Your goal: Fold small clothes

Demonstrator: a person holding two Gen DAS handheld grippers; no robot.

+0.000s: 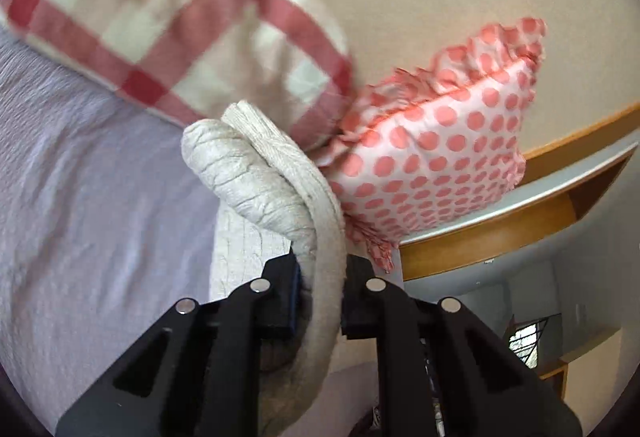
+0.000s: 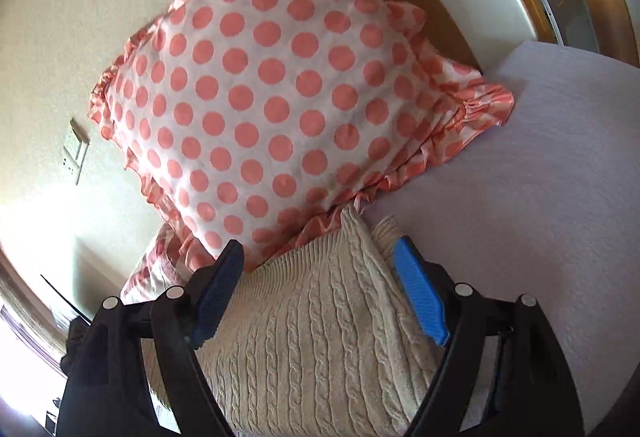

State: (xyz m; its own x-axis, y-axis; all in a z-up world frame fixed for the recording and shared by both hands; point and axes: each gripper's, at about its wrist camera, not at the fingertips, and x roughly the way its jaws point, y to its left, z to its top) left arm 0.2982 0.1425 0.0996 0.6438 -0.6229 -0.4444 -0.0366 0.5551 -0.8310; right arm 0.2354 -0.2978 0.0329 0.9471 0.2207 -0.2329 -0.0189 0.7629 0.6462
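A cream cable-knit sweater (image 2: 316,333) lies on the lilac bed sheet (image 2: 540,217), its ribbed edge touching the polka-dot pillow. My right gripper (image 2: 320,257) is open, its blue-padded fingers (image 2: 418,295) standing on either side of the knit. In the left wrist view my left gripper (image 1: 320,269) is shut on a lifted fold of the same sweater (image 1: 264,181), which bulges up and forward between the fingers. More of the knit lies flat on the sheet behind the fold.
A white pillow with coral dots and a ruffle (image 2: 280,89) leans on the wall right behind the sweater. A red-checked pillow (image 1: 168,17) lies to its left. A wooden headboard edge (image 1: 500,233) and a wall switch (image 2: 74,153) are beyond.
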